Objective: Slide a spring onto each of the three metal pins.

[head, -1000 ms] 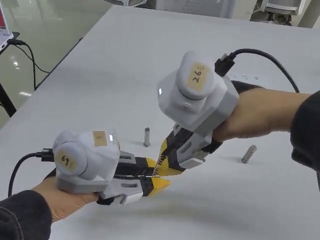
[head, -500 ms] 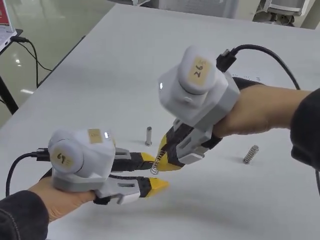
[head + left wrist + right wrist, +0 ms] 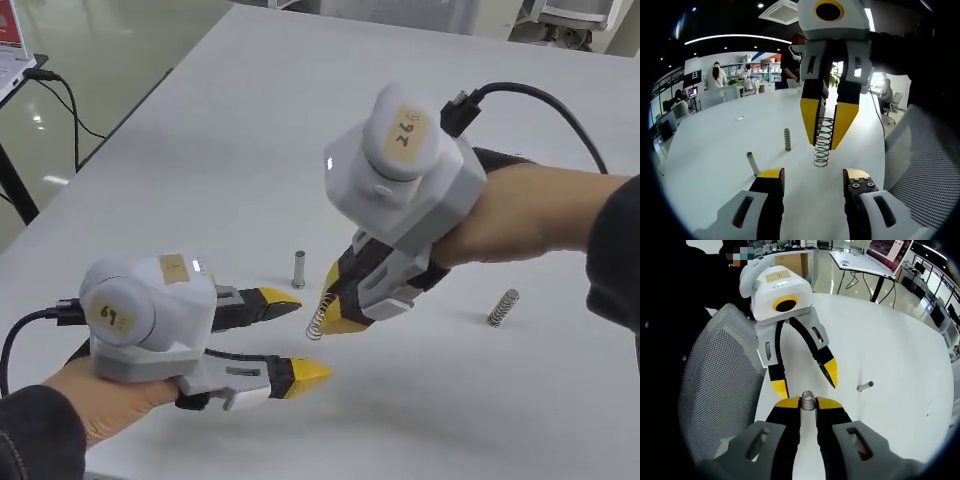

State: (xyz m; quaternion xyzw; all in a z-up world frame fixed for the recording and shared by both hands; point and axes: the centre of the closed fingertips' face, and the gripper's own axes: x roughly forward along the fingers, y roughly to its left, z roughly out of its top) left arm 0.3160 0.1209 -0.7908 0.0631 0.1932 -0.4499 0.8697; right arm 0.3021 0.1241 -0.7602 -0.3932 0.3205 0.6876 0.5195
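My right gripper (image 3: 332,312) is shut on a small coil spring (image 3: 318,320), which hangs from its yellow tips just above the table. In the right gripper view the spring (image 3: 809,401) sits end-on between my own shut tips (image 3: 809,405). My left gripper (image 3: 302,337) is open with nothing in it, its tips a little left of the spring. A short metal pin (image 3: 299,270) stands upright just beyond both grippers. From the left gripper view, the right gripper (image 3: 825,141) points down with the spring (image 3: 821,157), and the pin (image 3: 753,163) stands to the left.
A second spring (image 3: 502,307) lies on the white table (image 3: 250,120) to the right, also seen as the loose spring (image 3: 787,139). A black cable (image 3: 60,95) hangs off the table's left edge. A mesh chair (image 3: 720,385) stands beside the table.
My left gripper has opened and drawn back to the left, away from the spring. The right gripper keeps hold of the spring and has barely moved.
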